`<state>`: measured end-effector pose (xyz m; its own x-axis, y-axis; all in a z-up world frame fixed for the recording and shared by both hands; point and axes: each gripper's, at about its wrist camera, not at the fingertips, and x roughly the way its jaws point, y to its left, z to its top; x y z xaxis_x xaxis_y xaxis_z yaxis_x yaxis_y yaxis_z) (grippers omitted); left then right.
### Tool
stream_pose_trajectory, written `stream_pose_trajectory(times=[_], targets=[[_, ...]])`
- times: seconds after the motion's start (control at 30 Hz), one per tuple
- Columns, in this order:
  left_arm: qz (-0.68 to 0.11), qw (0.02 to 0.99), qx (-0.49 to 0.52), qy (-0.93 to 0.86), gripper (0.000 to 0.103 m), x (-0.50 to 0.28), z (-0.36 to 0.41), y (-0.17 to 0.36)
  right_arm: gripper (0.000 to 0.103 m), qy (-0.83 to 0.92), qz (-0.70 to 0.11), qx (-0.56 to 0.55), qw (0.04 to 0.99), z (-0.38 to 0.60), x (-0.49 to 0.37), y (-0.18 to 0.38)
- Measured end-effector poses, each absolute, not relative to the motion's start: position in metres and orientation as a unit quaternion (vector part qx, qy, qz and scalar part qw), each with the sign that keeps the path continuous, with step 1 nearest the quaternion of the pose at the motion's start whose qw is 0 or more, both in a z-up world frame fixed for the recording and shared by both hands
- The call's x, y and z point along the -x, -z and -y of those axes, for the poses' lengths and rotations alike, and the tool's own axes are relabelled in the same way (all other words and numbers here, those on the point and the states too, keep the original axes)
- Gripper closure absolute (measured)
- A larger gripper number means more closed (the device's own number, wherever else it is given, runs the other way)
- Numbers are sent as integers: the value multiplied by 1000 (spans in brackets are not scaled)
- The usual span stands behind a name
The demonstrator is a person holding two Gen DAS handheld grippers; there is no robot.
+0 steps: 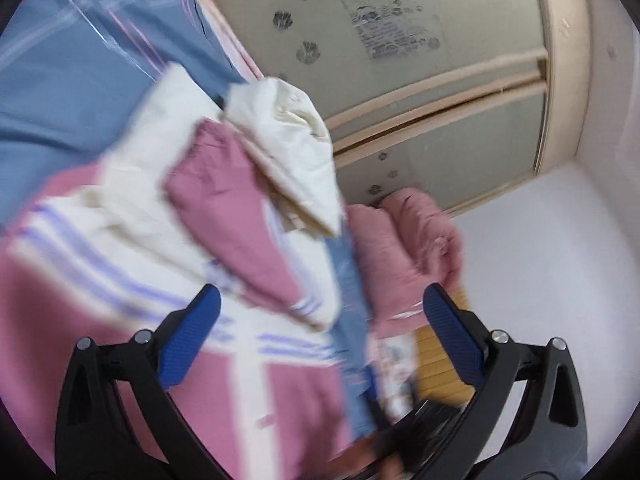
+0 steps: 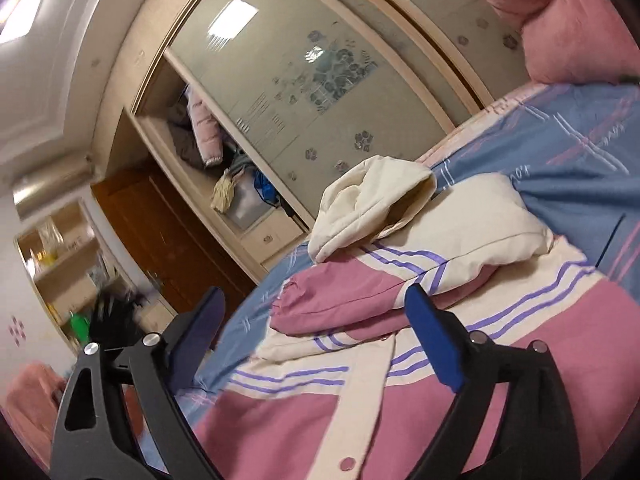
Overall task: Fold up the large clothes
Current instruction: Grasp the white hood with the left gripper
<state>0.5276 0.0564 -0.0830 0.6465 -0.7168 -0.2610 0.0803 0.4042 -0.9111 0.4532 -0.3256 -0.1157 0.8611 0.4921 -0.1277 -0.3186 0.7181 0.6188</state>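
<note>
A pink and cream hooded jacket (image 2: 500, 360) with purple stripes lies front up on a blue bedspread (image 2: 560, 168). Its cream hood (image 2: 360, 204) lies at the far end, and one pink sleeve (image 2: 352, 304) is folded across the chest. The jacket also shows, blurred, in the left wrist view (image 1: 100, 300), with the hood (image 1: 296, 148) and the folded sleeve (image 1: 232, 216). My left gripper (image 1: 320, 300) is open and empty above the jacket. My right gripper (image 2: 316, 304) is open and empty just above the jacket's front, near the sleeve.
A pink blanket (image 1: 404, 248) is bundled at the bed's edge, and a pink pillow (image 2: 560, 28) lies at the head. A wardrobe with frosted sliding doors (image 2: 320, 80) stands beside the bed, one side open with clothes inside (image 2: 208, 136). A brown door (image 2: 160, 240) and shelves (image 2: 60, 256) are behind.
</note>
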Motion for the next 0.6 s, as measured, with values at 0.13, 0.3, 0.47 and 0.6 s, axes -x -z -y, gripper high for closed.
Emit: stream_pose_trajectory(times=[0.13,0.3,0.47,0.6], targets=[[-333,723,544,264,2,-602,-33,89,12,-224,-138,-321,910,336,-453,122],[-335,717,569,225,3,-681,-14,117,12,-220,-124,-356,900,360,-456,125],[-368,717,558,196,20,-725,12,155,12,-211,-119,-386,890,387,-461,128],[-339,709,599,155,50,-733,10,172,12,-209,-125,-407,880,396,-467,133]])
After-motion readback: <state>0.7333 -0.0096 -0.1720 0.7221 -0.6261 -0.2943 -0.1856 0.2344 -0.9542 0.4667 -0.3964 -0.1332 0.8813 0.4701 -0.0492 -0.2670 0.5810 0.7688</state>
